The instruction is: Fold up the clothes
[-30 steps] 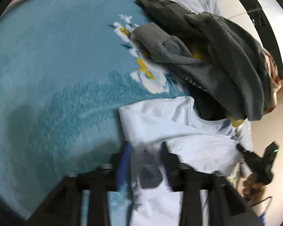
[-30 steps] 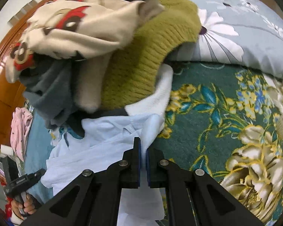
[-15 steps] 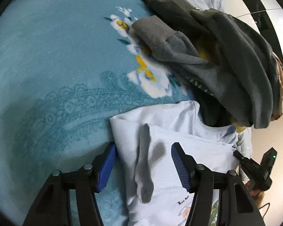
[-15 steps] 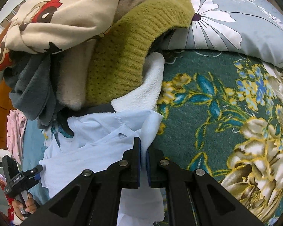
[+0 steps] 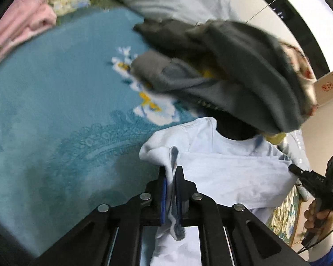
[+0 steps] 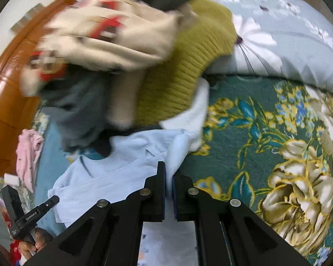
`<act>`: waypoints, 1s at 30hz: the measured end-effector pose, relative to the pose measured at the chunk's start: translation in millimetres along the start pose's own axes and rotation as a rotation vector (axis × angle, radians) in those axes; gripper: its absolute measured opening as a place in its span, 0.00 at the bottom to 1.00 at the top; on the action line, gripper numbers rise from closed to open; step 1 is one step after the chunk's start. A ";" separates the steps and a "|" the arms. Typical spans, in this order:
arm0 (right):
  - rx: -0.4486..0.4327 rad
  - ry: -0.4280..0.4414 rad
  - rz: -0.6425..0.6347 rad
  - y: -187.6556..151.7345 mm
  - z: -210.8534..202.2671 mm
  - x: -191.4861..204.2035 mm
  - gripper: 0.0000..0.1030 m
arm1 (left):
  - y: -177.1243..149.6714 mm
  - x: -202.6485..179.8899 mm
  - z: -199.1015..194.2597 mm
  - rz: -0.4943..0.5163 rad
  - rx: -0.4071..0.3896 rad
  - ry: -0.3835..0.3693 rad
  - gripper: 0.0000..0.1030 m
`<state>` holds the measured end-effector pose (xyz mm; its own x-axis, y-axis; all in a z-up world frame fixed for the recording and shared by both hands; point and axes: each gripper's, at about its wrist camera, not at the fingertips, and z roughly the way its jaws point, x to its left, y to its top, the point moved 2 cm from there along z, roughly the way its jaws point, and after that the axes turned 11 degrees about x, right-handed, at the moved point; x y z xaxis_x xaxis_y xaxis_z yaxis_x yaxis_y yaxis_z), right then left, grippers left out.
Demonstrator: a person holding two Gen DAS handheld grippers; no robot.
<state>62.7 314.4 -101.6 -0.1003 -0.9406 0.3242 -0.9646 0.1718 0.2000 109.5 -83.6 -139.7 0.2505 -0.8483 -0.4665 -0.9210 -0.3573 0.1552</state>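
Observation:
A light blue shirt (image 5: 233, 173) lies spread on the bed, its collar end tucked under a pile of clothes. My left gripper (image 5: 171, 173) has its jaws closing on a bunched fold at the shirt's left corner, and the pads pinch the cloth. At the opposite corner my right gripper (image 6: 168, 168) is shut on the shirt (image 6: 126, 161). Each view also catches the other gripper: the right gripper (image 5: 310, 177) at the far right edge, the left gripper (image 6: 44, 206) at the lower left, each held by a hand.
A heap of clothes sits just beyond the shirt: a grey garment (image 5: 244, 77), a mustard knit (image 6: 188, 66), a cream top with red print (image 6: 113, 35). Pink clothes (image 5: 22, 26) lie far left on the teal blanket (image 5: 55, 110). A floral blanket (image 6: 266, 144), pillow (image 6: 288, 33) and wooden headboard (image 6: 8, 84) surround them.
The left jaws, wide apart around the shirt's fold half a second ago, have come together on it. Both grippers have risen a little and the shirt corners have come up with them.

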 end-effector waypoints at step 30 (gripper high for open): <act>0.114 0.053 -0.671 45.6 86.5 308.4 0.02 | -18.3 157.1 -102.8 -0.456 -0.191 0.189 0.07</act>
<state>-33.3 6.9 -72.5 0.5381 -0.8164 0.2097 -0.8336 -0.4785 0.2760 196.4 -250.5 -126.2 0.6789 -0.6394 -0.3610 -0.6393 -0.7565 0.1377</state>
